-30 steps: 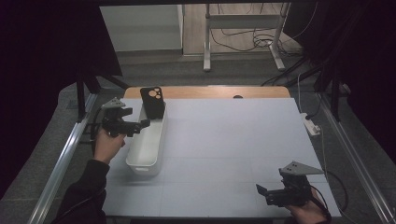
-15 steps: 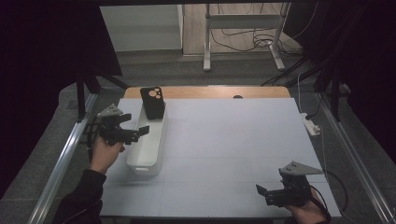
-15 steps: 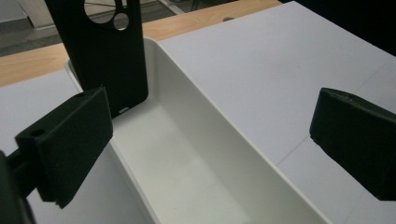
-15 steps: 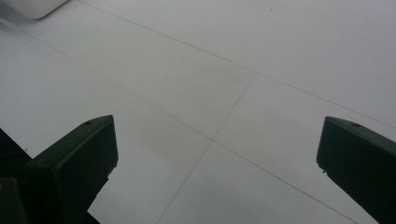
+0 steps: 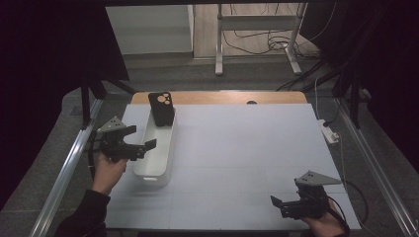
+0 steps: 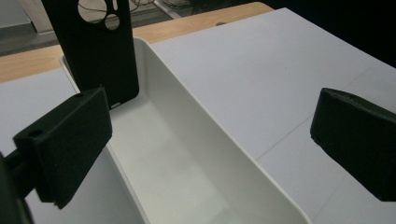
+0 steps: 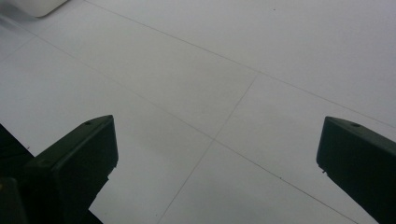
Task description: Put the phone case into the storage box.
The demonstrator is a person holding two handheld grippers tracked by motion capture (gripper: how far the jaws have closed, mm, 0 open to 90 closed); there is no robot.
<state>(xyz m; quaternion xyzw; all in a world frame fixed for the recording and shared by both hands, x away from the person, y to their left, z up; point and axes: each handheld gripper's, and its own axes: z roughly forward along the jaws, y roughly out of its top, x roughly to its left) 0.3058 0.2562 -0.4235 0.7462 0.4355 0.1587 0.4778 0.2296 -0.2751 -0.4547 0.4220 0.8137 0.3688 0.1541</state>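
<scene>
A long white bin (image 5: 166,148) lies on the left side of the white table. A black phone case (image 5: 162,108) with round camera cut-outs stands upright against the bin's far end. In the left gripper view the phone case (image 6: 98,46) leans at the far end of the bin (image 6: 210,135), whose floor is bare. My left gripper (image 5: 141,138) hovers at the bin's left wall, open, nothing between its jaws. My right gripper (image 5: 277,203) rests near the table's front right edge, open and holding nothing.
A white power strip (image 5: 328,131) lies at the table's right edge. Metal rails (image 5: 69,168) run along both sides of the table. A wooden strip (image 5: 222,98) borders the far edge. A bin corner (image 7: 39,5) appears in the right gripper view.
My left gripper has drawn back toward the person and lower along the bin's left side, away from the phone case. The right gripper has stayed put.
</scene>
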